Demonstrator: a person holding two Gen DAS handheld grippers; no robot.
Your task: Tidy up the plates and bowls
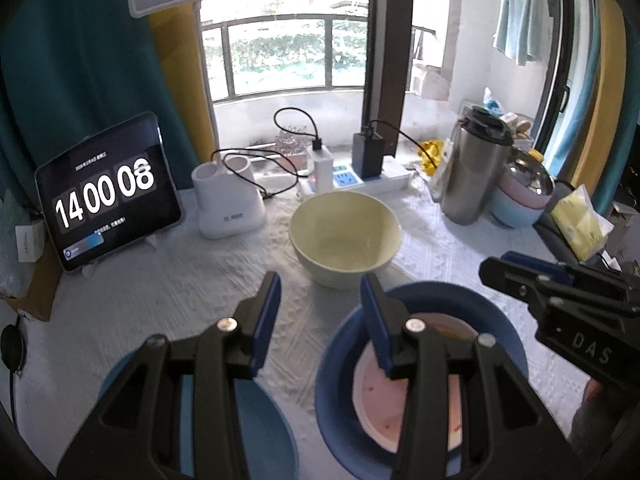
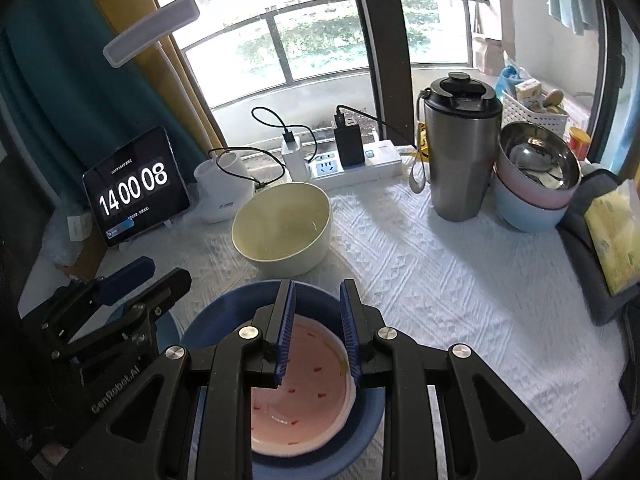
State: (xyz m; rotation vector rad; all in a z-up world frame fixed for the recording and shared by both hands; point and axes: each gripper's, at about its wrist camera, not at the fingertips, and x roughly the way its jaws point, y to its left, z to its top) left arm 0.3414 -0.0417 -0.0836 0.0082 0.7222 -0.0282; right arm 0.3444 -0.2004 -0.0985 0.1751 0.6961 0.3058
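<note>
left gripper (image 1: 320, 288): jaws parted, nothing between them | right gripper (image 2: 318, 300): jaws narrowly apart, empty | pink plate (image 2: 304, 396) lies in blue plate (image 2: 224, 316) on white tablecloth (image 2: 440, 280) | cream bowl (image 2: 282, 226) just behind

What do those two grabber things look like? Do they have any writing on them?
Both are black plastic claws with silver bolts. Each finger ends in a blue pad, and the right gripper's pads are ribbed. The left gripper has "GenRobot.AI" printed on its side, and the right one shows the letters "DAS". No cables show on either.
</note>
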